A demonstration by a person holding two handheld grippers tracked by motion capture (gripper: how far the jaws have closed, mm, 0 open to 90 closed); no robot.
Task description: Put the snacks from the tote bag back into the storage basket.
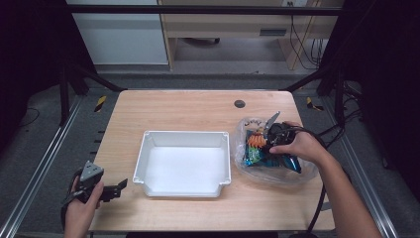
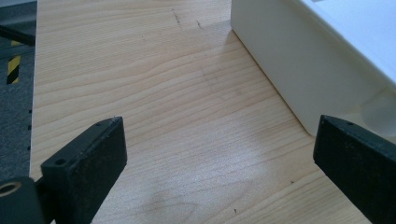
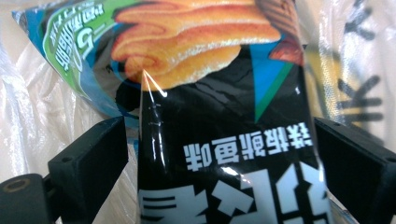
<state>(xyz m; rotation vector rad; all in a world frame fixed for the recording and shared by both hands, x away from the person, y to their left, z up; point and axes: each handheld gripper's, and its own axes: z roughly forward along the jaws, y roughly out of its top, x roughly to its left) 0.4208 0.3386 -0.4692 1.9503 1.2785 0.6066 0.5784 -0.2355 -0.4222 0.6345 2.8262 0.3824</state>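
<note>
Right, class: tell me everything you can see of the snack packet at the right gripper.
The snack packet is a glossy, crinkled foil-like bag, black with white lettering, a blue triangle and pictured orange crisps. It lies on a clear plastic bag at the table's right side, another blue-green packet beside it. The right gripper straddles it, jaws open on both sides; whether they touch it I cannot tell.

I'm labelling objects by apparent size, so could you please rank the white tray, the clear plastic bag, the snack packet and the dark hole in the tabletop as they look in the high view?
Largest to smallest:
1. white tray
2. clear plastic bag
3. snack packet, partly hidden by the hand
4. dark hole
</note>
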